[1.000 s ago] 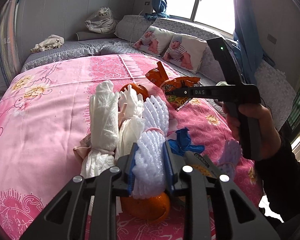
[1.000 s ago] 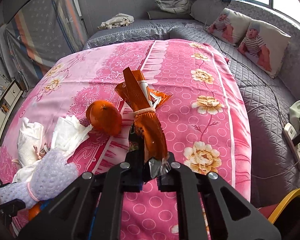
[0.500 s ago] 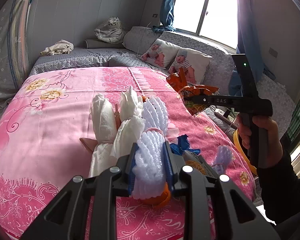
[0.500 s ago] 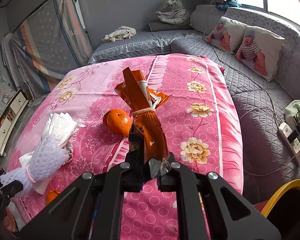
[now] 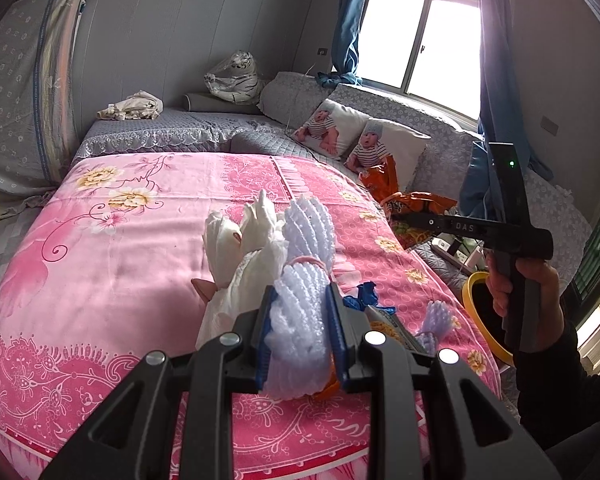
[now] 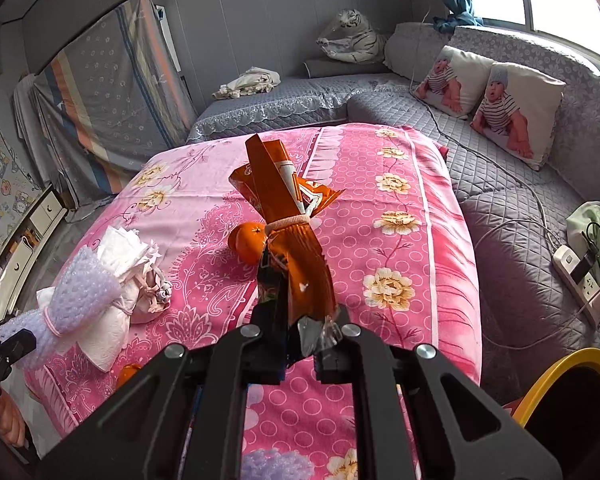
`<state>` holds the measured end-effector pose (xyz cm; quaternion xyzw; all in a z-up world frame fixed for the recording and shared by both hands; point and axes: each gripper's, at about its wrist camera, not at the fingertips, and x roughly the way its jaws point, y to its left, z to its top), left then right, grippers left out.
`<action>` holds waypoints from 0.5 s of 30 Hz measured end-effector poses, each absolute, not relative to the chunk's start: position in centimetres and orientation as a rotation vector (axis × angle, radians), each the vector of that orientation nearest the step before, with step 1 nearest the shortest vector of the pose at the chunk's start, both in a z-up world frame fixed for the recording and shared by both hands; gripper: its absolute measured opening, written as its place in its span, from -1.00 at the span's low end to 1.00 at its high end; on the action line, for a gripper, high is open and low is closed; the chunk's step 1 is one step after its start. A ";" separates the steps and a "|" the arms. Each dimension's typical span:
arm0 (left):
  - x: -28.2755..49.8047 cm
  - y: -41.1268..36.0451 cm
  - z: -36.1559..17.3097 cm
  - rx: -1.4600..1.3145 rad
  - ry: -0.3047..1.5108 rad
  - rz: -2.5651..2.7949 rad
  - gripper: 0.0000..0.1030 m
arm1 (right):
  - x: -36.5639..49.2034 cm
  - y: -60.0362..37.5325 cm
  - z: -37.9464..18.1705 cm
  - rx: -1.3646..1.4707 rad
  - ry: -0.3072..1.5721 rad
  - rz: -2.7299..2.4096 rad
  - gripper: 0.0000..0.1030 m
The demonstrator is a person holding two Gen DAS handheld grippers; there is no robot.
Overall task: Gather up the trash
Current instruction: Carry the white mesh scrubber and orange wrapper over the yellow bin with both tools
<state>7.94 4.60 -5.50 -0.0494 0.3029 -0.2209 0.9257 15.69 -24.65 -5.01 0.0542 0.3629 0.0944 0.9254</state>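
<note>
Over the pink bedspread [image 5: 100,264], the left gripper [image 5: 300,340] pinches a white foam net [image 5: 300,320] tied at its waist with a pink band; the net sticks up toward 12 o'clock between the blue pads [image 5: 334,332] in the left wrist view. Just beyond it, at 11 o'clock, lie two rolled white tissue bundles [image 5: 236,248] on the bedspread. At 3 o'clock in that view a hand [image 5: 520,292] holds the right gripper [image 6: 304,340] by its grip. The right gripper's jaws are pressed together on the lower end of an orange snack wrapper [image 6: 296,256], which is cinched by a band and rises toward 12 o'clock in the right wrist view, clear of the bed. Behind the wrapper, at 11 o'clock, an orange [image 6: 248,244] rests on the bedspread. A second foam net [image 5: 436,316] and a blue scrap [image 5: 360,296] lie near the bed's edge at 4 o'clock in the left view. A yellow-rimmed bin [image 6: 572,400] stands beside the bed at 4 o'clock in the right view.
</note>
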 end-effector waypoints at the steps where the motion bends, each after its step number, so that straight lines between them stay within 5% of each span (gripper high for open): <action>1: 7.6 4.7 -5.3 -0.099 0.612 -0.450 -0.55 | 15.5 -24.7 -4.9 0.112 0.742 0.195 -0.84; 15: 6.3 5.7 -3.4 -0.109 0.558 -0.419 -0.55 | 13.4 -25.3 -3.5 0.129 0.705 0.200 -0.84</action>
